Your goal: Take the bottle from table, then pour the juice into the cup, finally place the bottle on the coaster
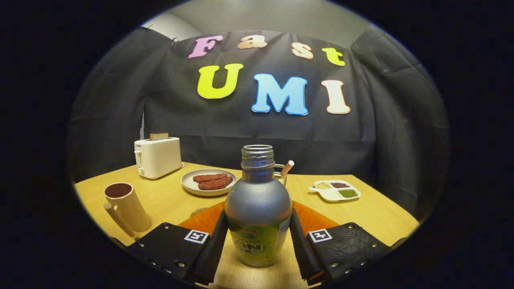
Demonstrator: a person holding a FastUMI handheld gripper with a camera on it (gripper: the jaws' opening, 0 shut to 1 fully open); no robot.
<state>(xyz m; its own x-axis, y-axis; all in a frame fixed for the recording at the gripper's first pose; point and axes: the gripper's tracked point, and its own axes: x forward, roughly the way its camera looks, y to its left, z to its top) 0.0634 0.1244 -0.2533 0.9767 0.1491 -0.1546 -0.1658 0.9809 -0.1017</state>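
Bottle (pixel 258 208) between gripper (pixel 258 241) fingers, coaster (pixel 313 218) half-hidden behind

silver-grey bottle (pixel 258 204) with green label, between fingers of gripper (pixel 258 245). beige cup (pixel 125 205), dark brown inside. orange coaster (pixel 204 218). light wooden table (pixel 377 214). white toaster (pixel 157 157). pale plate (pixel 188 182) with reddish-brown pieces. white divided tray (pixel 332 195) of cream, dark and green grains.

The bottle (pixel 258 208) hides the middle of the orange coaster (pixel 204 220) and most of a small rack (pixel 281 174) holding a stick behind its neck. The fingers (pixel 211 249) of the gripper (pixel 258 251) cover the bottle's lower sides. The tray (pixel 335 190) near the table's (pixel 373 212) far right corner holds fillings too small to tell.
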